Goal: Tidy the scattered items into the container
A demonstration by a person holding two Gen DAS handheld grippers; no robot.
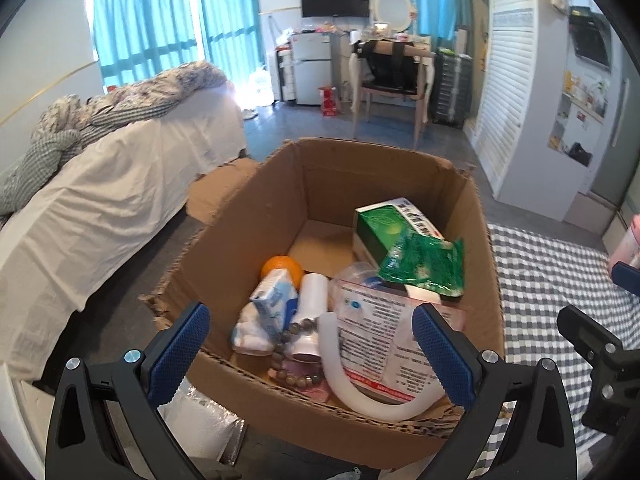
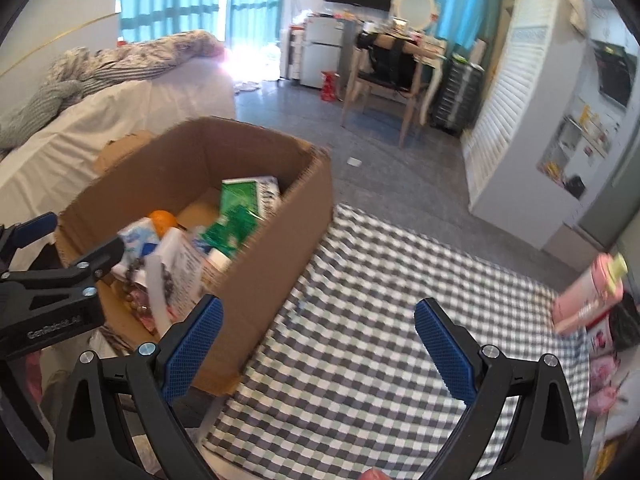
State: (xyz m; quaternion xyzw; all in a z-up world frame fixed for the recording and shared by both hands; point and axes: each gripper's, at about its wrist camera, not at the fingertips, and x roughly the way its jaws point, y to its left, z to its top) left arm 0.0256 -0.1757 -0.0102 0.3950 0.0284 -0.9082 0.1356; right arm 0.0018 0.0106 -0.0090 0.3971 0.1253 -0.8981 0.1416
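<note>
An open cardboard box [image 1: 256,216] stands on the floor and holds an orange [image 1: 282,266], a tissue pack [image 1: 276,300], a bead bracelet [image 1: 294,360], a white curved tube [image 1: 360,392], a printed packet [image 1: 380,320] and green packages [image 1: 424,264]. My left gripper [image 1: 312,354] is open and empty, over the box's near edge. My right gripper [image 2: 316,348] is open and empty above the checked cloth [image 2: 380,320], right of the box [image 2: 280,248]. A pink bottle [image 2: 588,296] lies at the cloth's far right. The left gripper [image 2: 68,240] also shows in the right wrist view.
A bed with a white sheet [image 1: 100,192] stands left of the box. A chair [image 1: 394,80], desk and small fridge [image 1: 310,68] stand at the back. A white louvred cabinet [image 1: 516,92] is at the right. A white padded bag [image 1: 204,424] lies by the box's near corner.
</note>
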